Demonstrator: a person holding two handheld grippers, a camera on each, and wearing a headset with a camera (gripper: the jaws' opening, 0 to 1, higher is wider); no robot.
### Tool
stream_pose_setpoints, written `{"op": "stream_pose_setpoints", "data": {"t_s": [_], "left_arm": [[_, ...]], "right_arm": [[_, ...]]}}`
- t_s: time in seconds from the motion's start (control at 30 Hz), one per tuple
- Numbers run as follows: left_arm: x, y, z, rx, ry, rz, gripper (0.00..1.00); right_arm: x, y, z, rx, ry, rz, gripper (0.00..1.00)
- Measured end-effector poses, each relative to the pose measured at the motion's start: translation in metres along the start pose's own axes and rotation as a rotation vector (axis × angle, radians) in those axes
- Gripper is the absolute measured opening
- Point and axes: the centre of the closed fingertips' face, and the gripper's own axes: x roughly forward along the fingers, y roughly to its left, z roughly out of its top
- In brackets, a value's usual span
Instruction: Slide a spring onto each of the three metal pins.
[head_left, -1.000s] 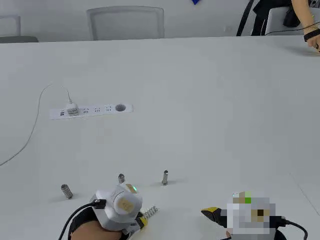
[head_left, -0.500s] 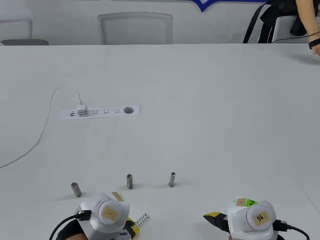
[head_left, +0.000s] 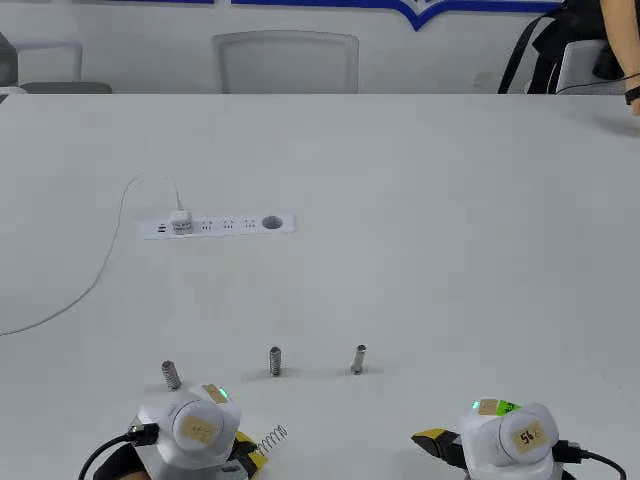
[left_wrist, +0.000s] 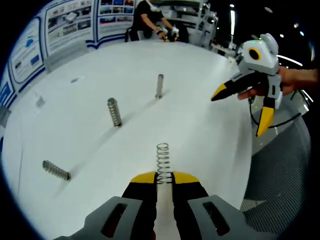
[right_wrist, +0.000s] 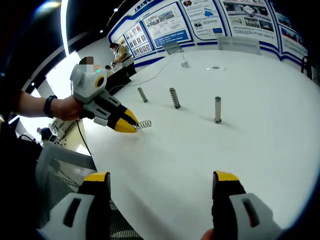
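Three pins stand in a row on the near part of the table (head_left: 450, 200) in the head view. The left pin (head_left: 171, 375) and the middle pin (head_left: 275, 361) each wear a spring, and the right pin (head_left: 359, 359) is bare metal. Nearer than the row, bottom left, I've got the left gripper (head_left: 248, 460). The loose spring (head_left: 271, 438) sticks out of its yellow tips, angled up and right toward the row and apart from every pin. Bottom right sits the right gripper (head_left: 432, 440), well apart from the pins. Farther off on the left lies a power strip (head_left: 215, 225) with a cable (head_left: 100, 275) trailing away, and a chair (head_left: 286, 62) stands at the far edge.

Left gripper view now: my jaws are pinched together on the near end of the loose spring, which stands straight out ahead of them. Beyond its free end is the right pin, upright and apart from it, with the two sprung pins off to its left. The right gripper comes in from the right, claw spread.

Right gripper view: jaws wide apart, bare table between them. Ahead, the right pin stands on the right with the sprung pins to its left. At far left, the left gripper holds the loose spring in its tips.
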Motion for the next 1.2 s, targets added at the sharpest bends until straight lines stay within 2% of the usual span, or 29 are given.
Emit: {"op": "stream_pose_setpoints", "data": {"t_s": [0.37, 0.5, 0.6, 1.03, 1.2], "left_arm": [[-0.014, 0.008, -0.004, -0.029, -0.026, 0.012, 0.10], [-0.021, 0.006, -0.004, -0.012, -0.030, 0.013, 0.10], [-0.028, 0.005, -0.004, -0.006, -0.034, 0.013, 0.10], [-0.043, -0.011, 0.001, 0.039, -0.053, -0.014, 0.10], [-0.043, -0.017, 0.004, 0.062, -0.053, -0.030, 0.10]], "right_arm": [[0.005, 0.006, 0.010, -0.006, 0.004, 0.026, 0.82], [0.007, 0.011, 0.019, 0.002, -0.019, 0.057, 0.73], [0.009, 0.017, 0.026, -0.001, -0.031, 0.080, 0.71], [0.021, 0.030, 0.043, -0.017, -0.043, 0.133, 0.68], [0.023, 0.034, 0.048, -0.023, -0.049, 0.150, 0.66]]}}
